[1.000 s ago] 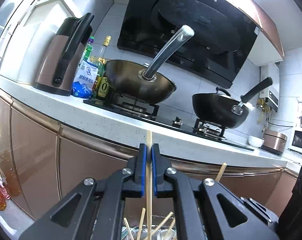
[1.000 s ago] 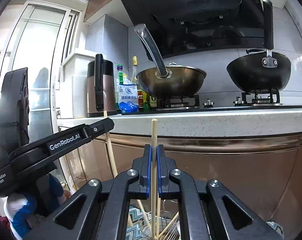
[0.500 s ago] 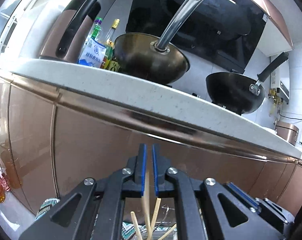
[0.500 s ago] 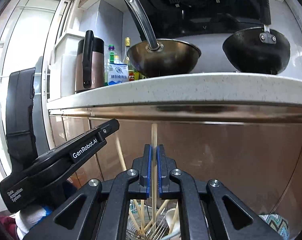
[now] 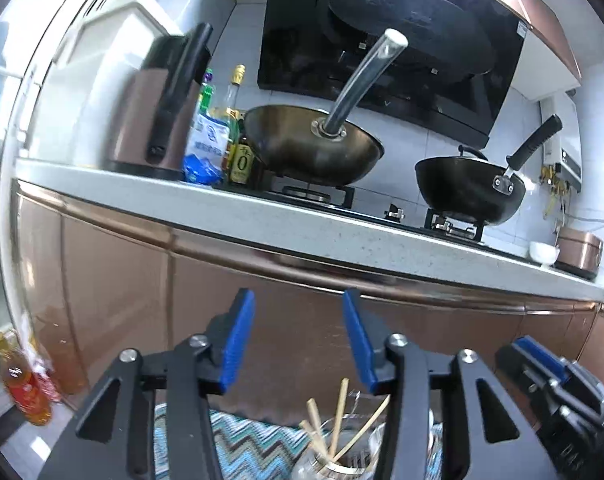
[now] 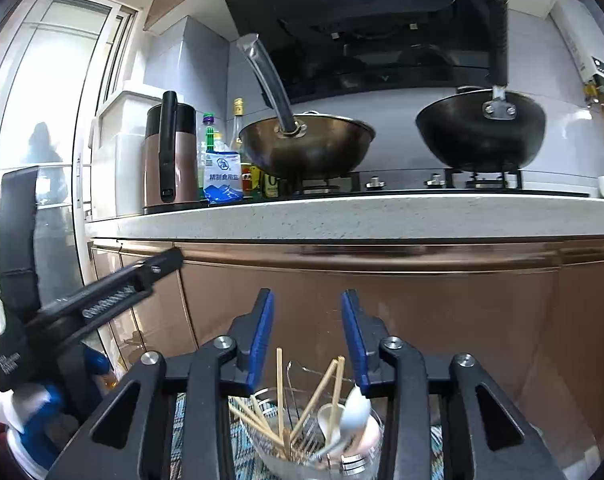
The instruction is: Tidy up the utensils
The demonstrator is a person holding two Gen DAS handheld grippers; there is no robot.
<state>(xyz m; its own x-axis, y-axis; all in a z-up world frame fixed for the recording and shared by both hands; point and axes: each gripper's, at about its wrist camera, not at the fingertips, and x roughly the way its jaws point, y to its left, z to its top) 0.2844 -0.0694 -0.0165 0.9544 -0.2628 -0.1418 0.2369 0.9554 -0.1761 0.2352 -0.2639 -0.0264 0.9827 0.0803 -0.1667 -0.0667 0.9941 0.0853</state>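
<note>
With both pairs of blue-padded fingers having just spread apart and nothing between them, the left gripper (image 5: 298, 338) and right gripper (image 6: 306, 336) hover above a clear holder (image 6: 375, 438) where wooden chopsticks (image 6: 280, 394) and white spoons (image 6: 351, 410) stand, on a zigzag cloth (image 5: 246, 446) before copper cabinets (image 6: 381, 304).

Chopsticks (image 6: 280, 396) in holder (image 6: 365, 458) below counter (image 6: 341, 216), two woks (image 6: 305, 152) on stove behind

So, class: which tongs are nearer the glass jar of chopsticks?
Right. The right tongs hang open directly above the jar; the left tongs, also open, sit off to its left.
</note>
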